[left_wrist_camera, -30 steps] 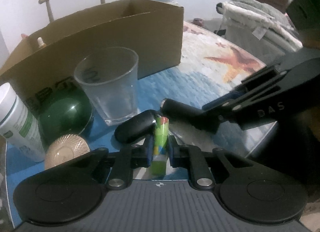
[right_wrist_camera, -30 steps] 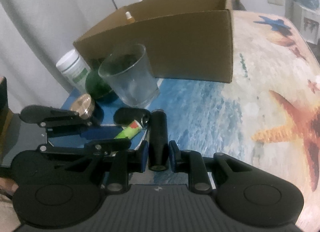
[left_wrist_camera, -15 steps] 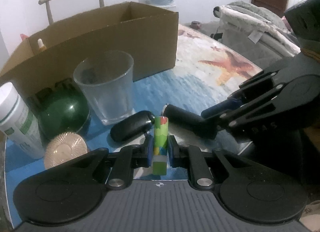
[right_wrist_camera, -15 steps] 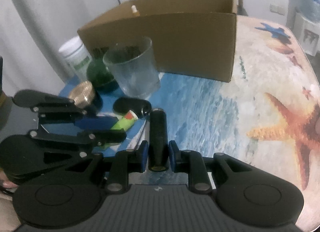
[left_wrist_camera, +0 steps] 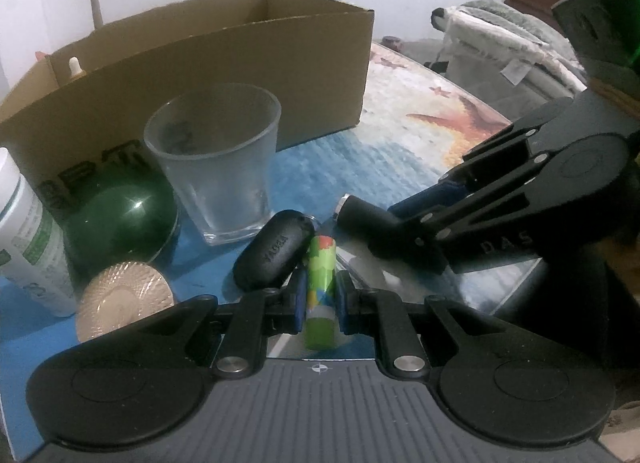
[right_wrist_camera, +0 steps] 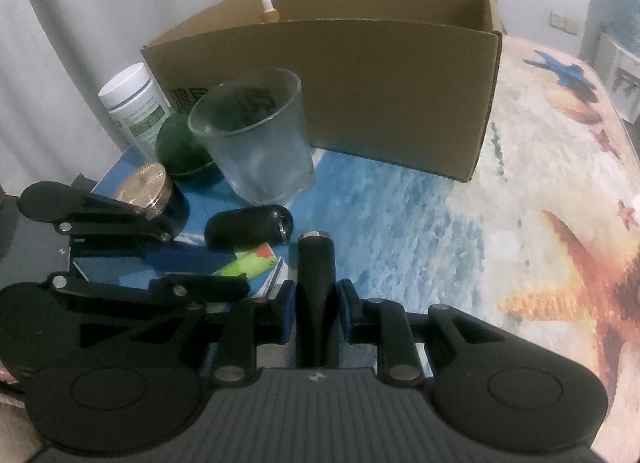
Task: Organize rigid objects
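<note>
Here, closest to my left camera, the left gripper [left_wrist_camera: 319,299] has its fingers clamped on a green patterned tube [left_wrist_camera: 320,287], held upright off the counter [left_wrist_camera: 384,143]. My right camera shows that tube only as a slanted green sliver behind the left gripper's arms. Nearest in the right view, the right gripper [right_wrist_camera: 317,313] has its fingers pressed narrow on a black cylinder [right_wrist_camera: 317,287], which points away from me; only there can I see its metal-ringed far end from above, while the left view shows it from the side, slanting out of the right gripper.

Just past both grippers lies a black oval case [left_wrist_camera: 274,253] flat on the counter, its lettering legible only from the left. Beyond it stands a frosted glass [left_wrist_camera: 216,167], upright, with a dark green ball [left_wrist_camera: 120,219], a gold ridged lid [left_wrist_camera: 124,303] and a white bottle [right_wrist_camera: 136,107] to its left. Farthest back is the open cardboard box [right_wrist_camera: 360,87]; the right view shows a small dropper bottle [right_wrist_camera: 269,11] poking above its rim at the left corner.
</note>
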Tool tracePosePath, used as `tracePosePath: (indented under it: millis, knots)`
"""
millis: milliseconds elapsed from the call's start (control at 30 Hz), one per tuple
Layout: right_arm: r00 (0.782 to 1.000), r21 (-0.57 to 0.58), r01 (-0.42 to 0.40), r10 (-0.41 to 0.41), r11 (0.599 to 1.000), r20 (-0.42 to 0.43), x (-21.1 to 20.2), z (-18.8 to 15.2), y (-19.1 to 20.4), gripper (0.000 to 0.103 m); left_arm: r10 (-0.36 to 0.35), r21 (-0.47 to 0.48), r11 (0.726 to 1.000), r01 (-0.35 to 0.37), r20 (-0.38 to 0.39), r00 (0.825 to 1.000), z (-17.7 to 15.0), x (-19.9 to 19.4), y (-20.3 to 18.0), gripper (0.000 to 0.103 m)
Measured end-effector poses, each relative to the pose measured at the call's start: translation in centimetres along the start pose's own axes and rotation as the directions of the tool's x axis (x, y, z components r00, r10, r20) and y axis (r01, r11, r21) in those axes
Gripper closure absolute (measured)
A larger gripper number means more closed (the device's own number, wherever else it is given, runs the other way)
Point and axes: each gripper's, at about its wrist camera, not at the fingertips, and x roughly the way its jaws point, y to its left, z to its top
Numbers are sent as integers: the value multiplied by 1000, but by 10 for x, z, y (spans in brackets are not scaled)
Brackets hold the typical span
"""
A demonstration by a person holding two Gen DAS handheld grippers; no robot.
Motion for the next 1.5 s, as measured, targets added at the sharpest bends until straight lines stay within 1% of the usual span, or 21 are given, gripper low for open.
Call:
tracePosePath:
  millis: [233,400,533,633,867,1067,1133,1233,1500]
  knots:
    - [999,24,3,-4,1000,32,-6,-5,-2,79,-2,0,1000,2,11,1000,0,-2,0,89]
    - [996,35,-4,1,999,84,-26,-8,-1,79,6,-1,1000,-6,44,999,2,-14,-1,89]
    - [993,16,-4,2,1000,115,-39,-7,3,80,12,8,1000,-13,72,997,3,-25,-4,89]
    - [995,10,-6,5,1000,102,-35,-8,4,80,13,9,1000,-14,59,998,1,-22,-6,89]
    - [999,5,7,-7,1000,31,-21,-16,2,80,1,7,1000,-1,30,1000,-5,-17,-7,89]
    - [1000,-18,-5,4,1000,-17,-10,-11,5,79,-8,12,1000,8,16,1000,-4,-10,-7,89]
    - [1000,-51,5,-5,999,-9,-9,-10,10,79,-9,4,1000,9,10,1000,-4,-7,-5,89]
    - [1000,-48,-1,1,999,3,-9,-10,10,80,-9,-6,1000,9,7,1000,-4,-6,-3,89]
    - [995,-29,9,-6,1000,97,-35,-4,10,80,0,-15,1000,1,60,998,2,-21,1,89]
